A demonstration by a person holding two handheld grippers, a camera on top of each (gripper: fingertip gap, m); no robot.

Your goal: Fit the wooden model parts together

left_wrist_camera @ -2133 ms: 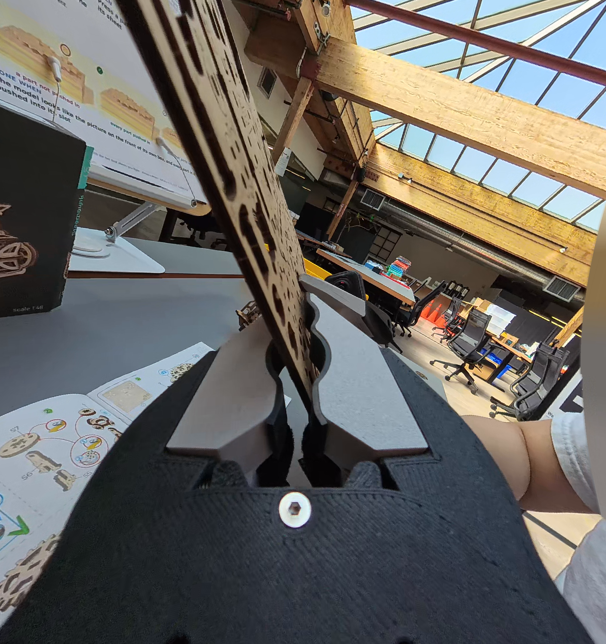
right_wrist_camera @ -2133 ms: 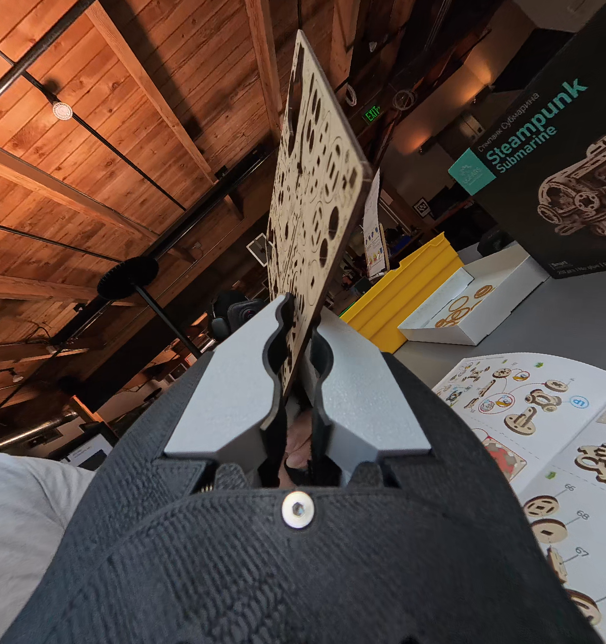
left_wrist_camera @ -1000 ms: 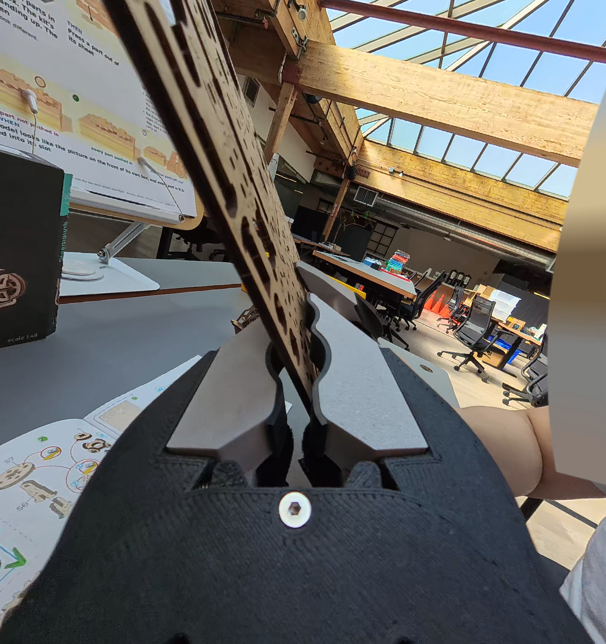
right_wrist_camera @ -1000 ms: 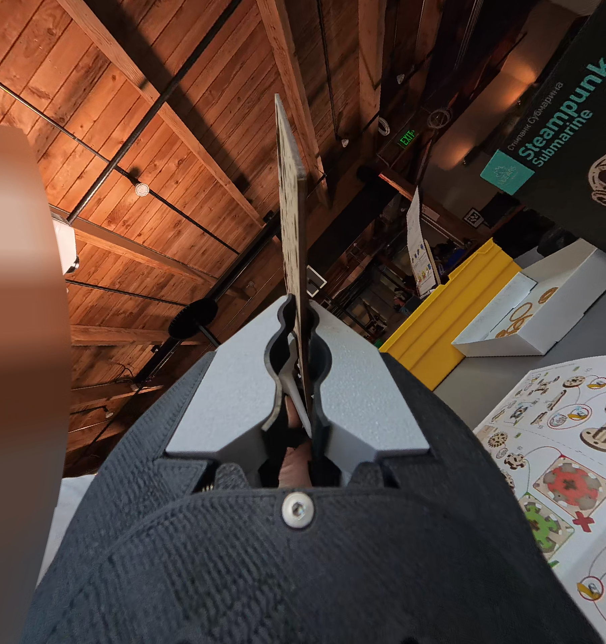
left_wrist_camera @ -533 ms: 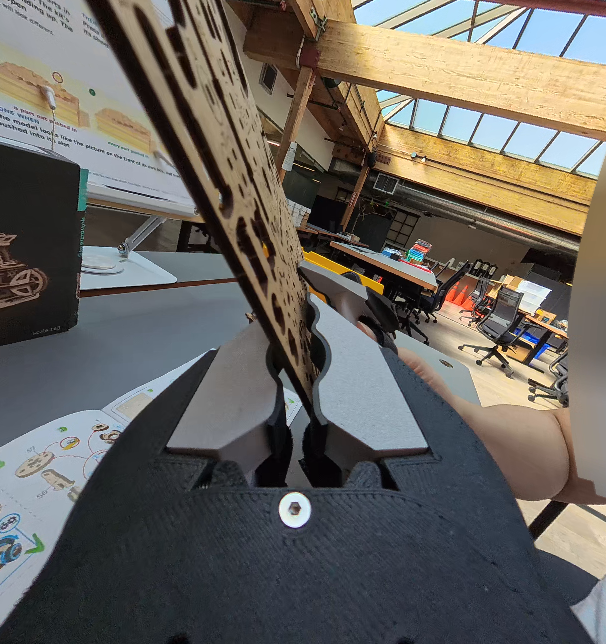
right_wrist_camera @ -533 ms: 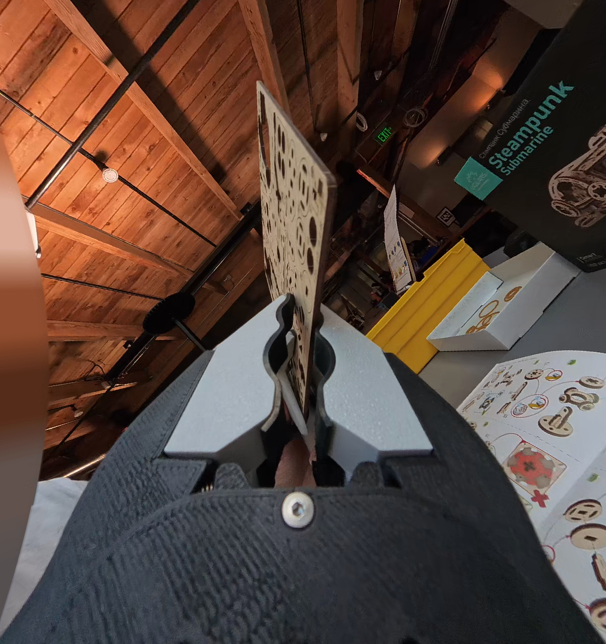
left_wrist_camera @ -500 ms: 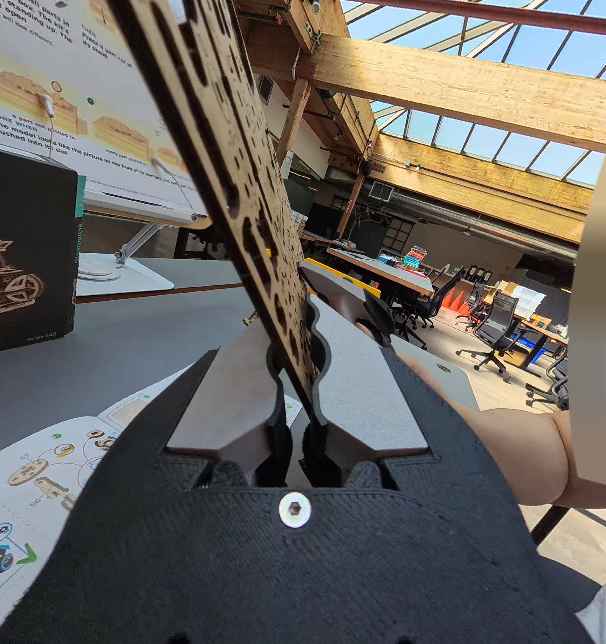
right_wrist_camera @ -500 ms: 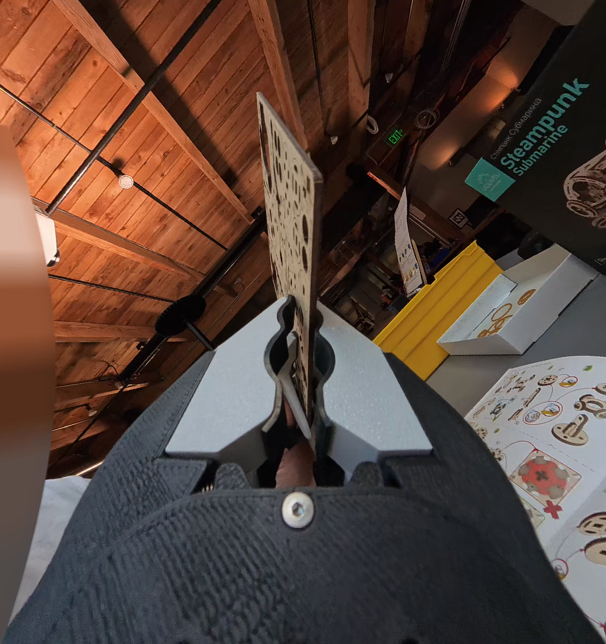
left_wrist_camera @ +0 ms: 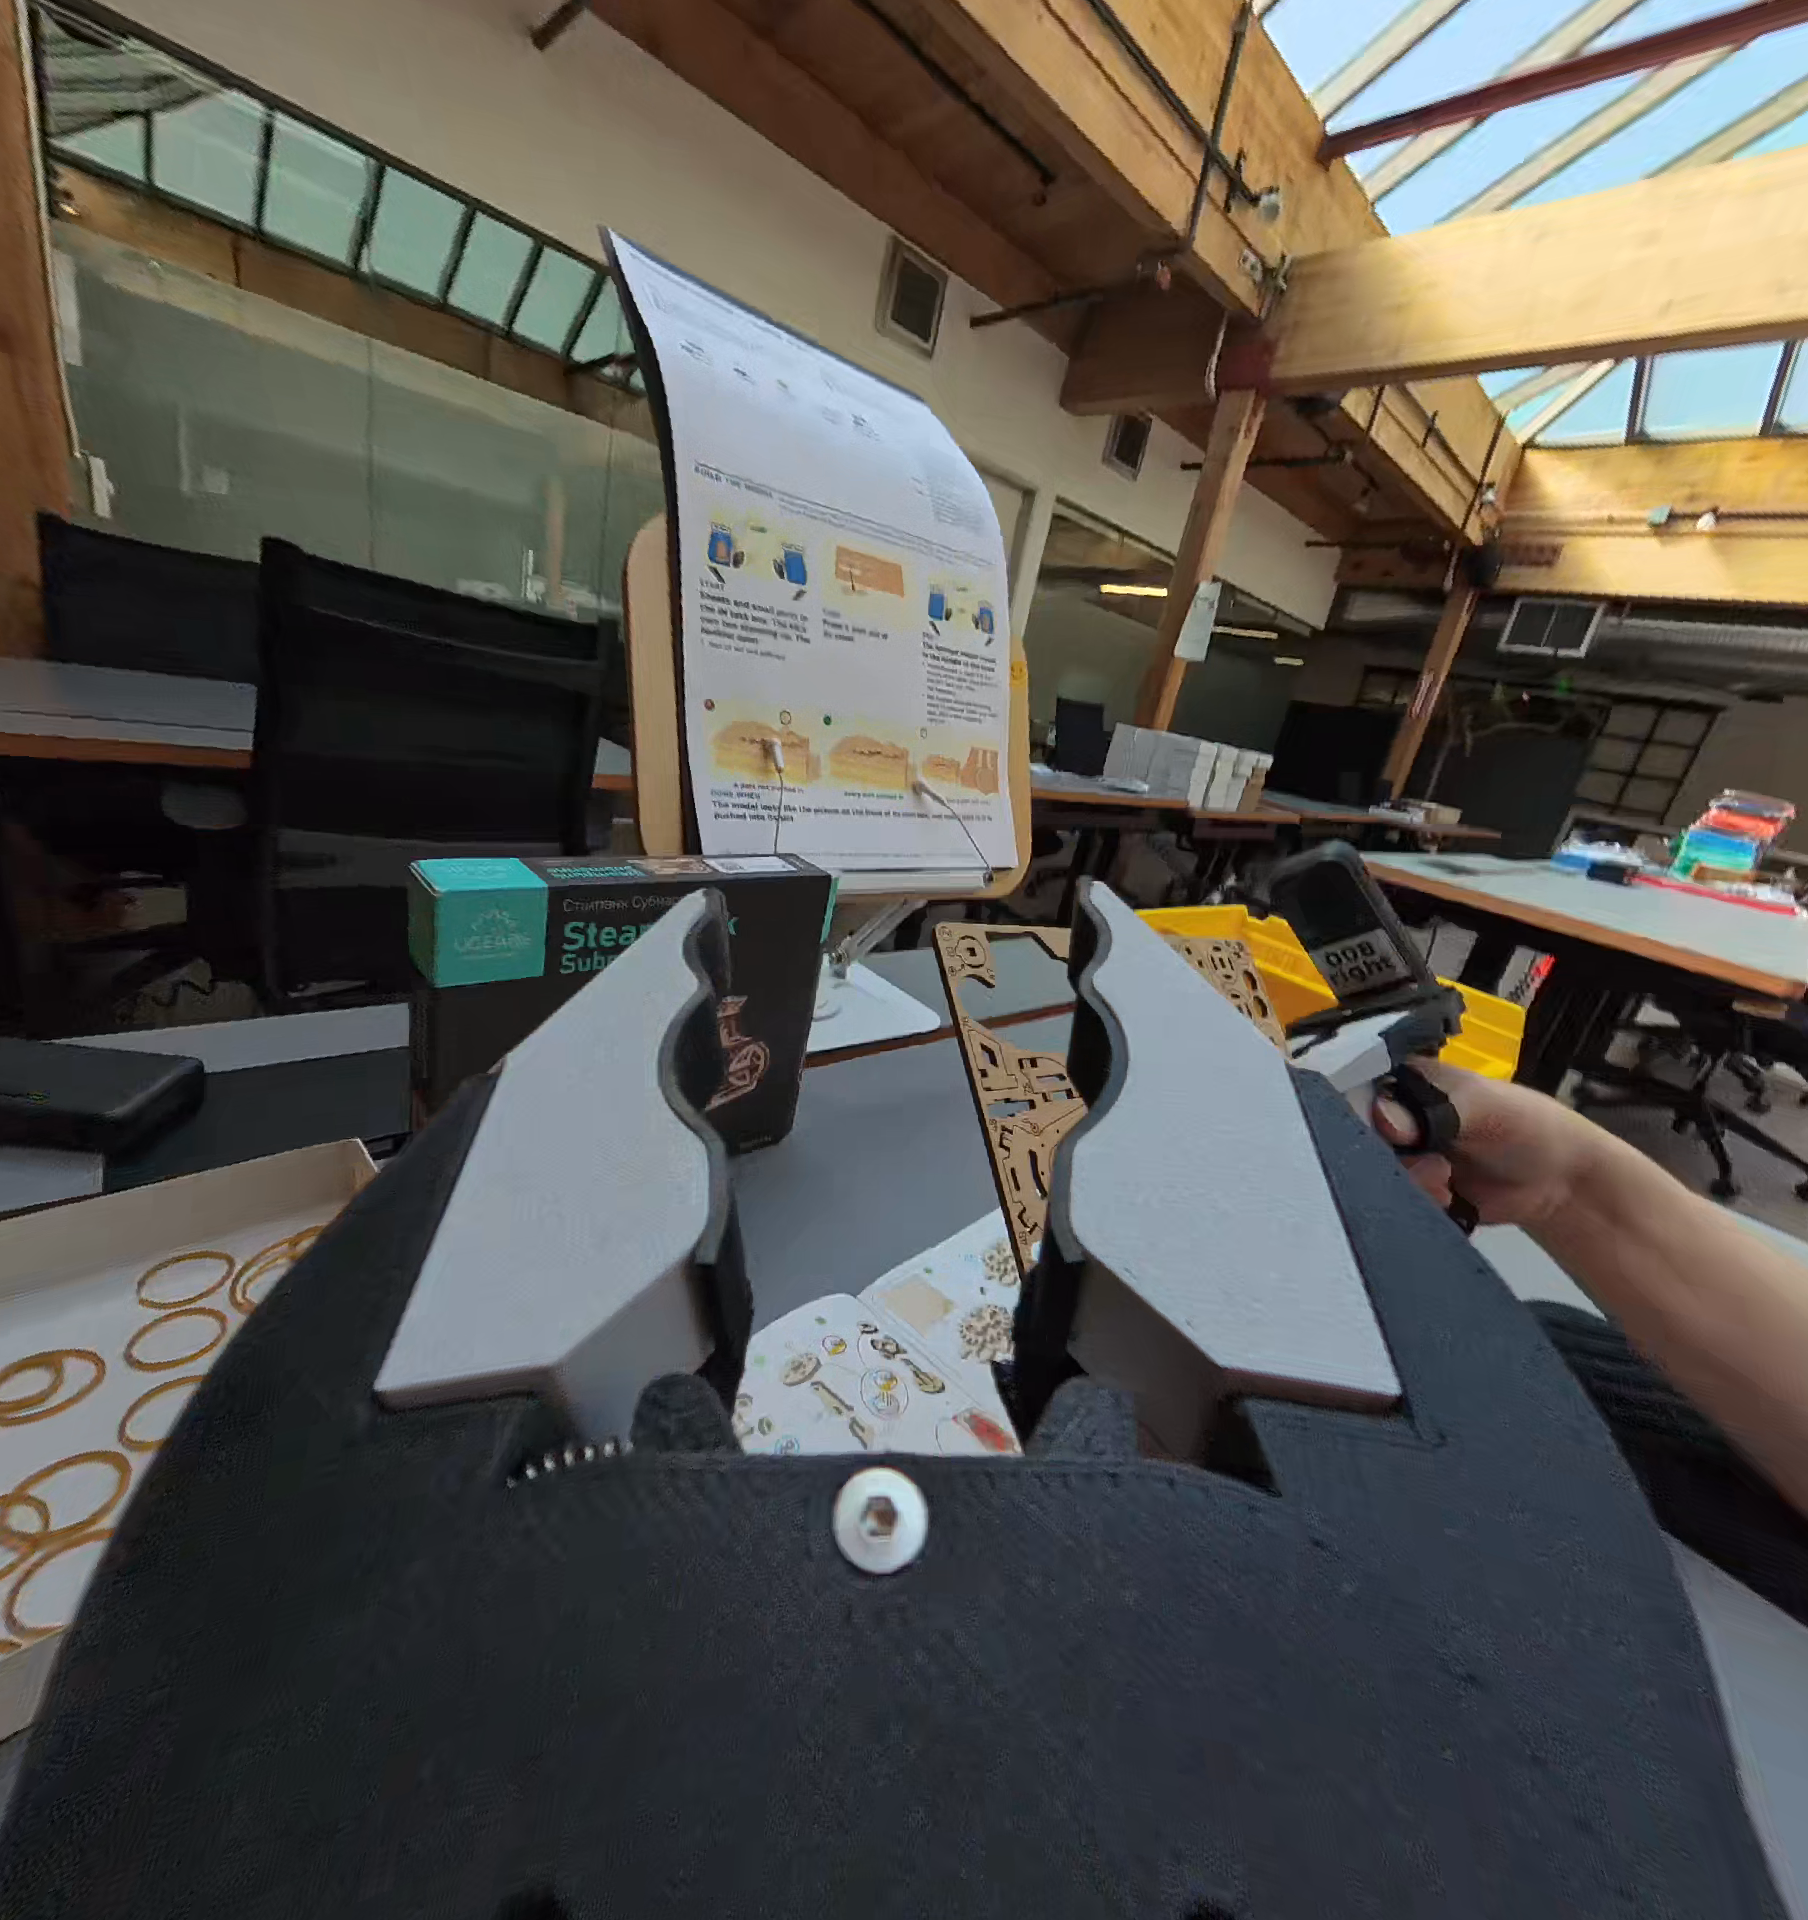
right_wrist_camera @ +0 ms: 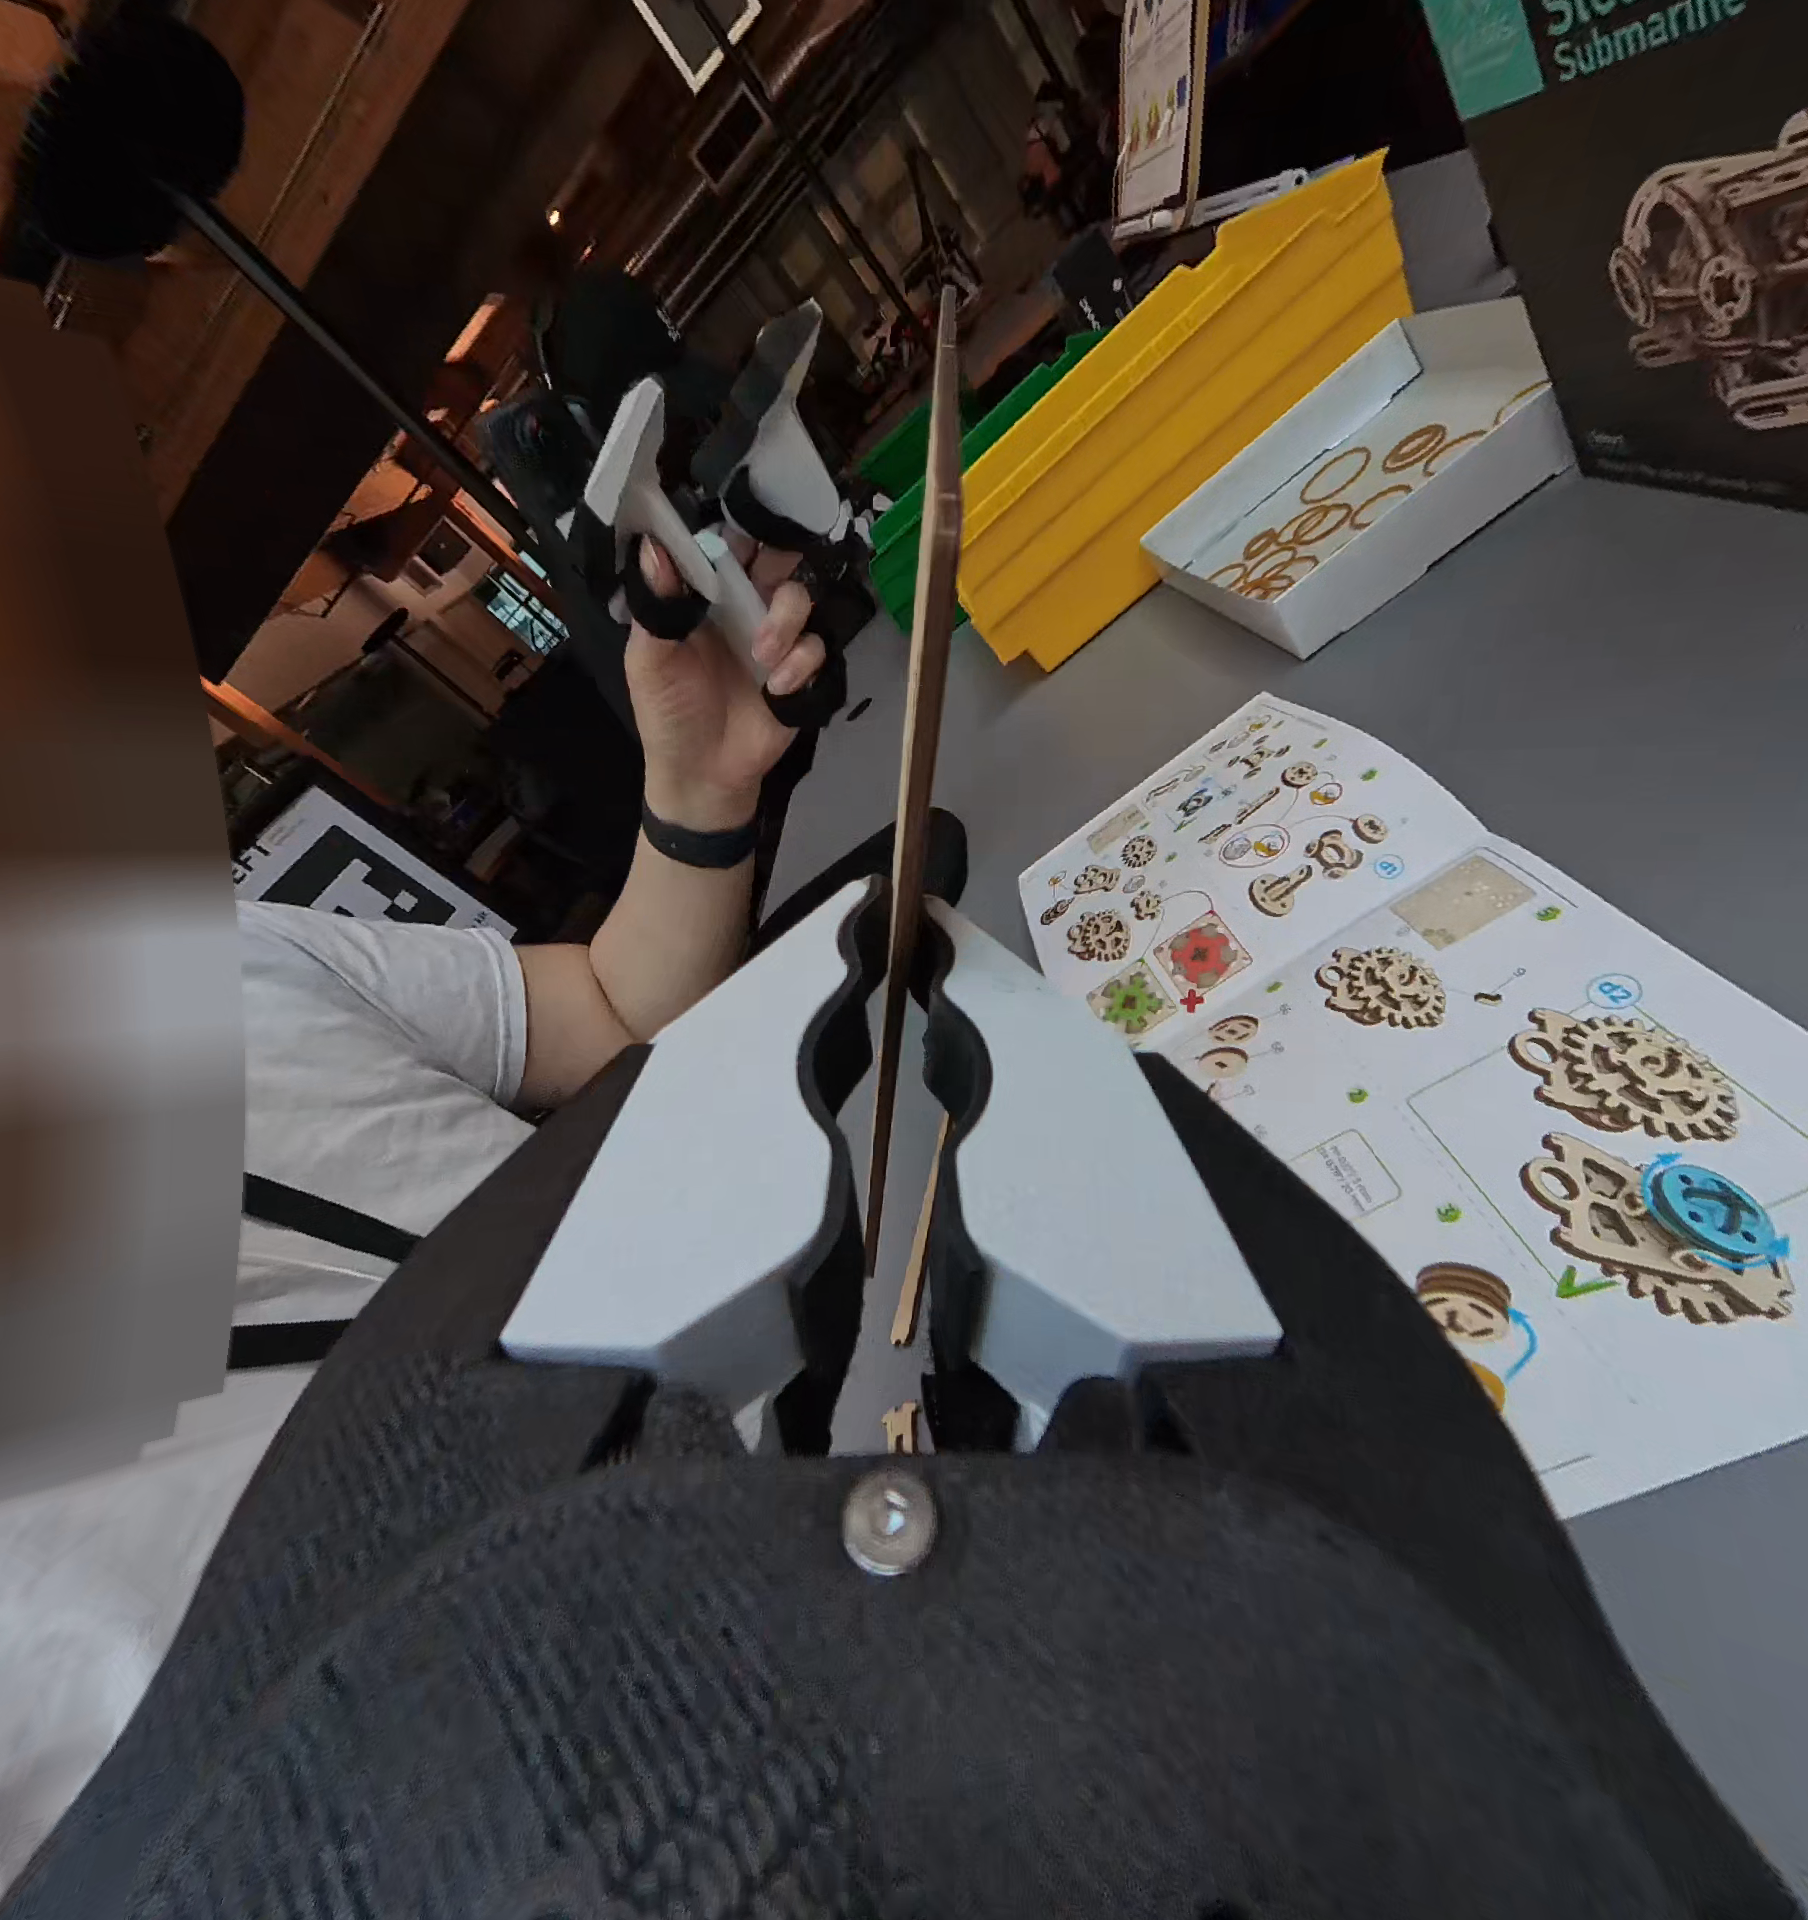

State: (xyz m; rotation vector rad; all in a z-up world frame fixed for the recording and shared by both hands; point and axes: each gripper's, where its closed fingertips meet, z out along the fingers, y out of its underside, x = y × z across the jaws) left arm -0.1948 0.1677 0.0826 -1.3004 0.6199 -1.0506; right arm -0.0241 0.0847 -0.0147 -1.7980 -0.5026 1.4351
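A laser-cut wooden parts sheet (right_wrist_camera: 926, 665), held on edge in my right gripper (right_wrist_camera: 895, 997).

In the right wrist view the sheet ran as a thin, dark-edged line from the lower centre of the frame up to the upper centre, pinched between my two grey fingers (right_wrist_camera: 1076, 1174); only its edge showed there. In the left wrist view the same sheet (left_wrist_camera: 1014, 1070) stood near the centre right, tilted, pale tan with dark burnt outlines, its face full of cut-out shapes and several empty holes, partly hidden behind my left gripper's right finger (left_wrist_camera: 1191, 1174). It stood above the open instruction booklet (right_wrist_camera: 1419, 1039), whether touching it I could not tell.
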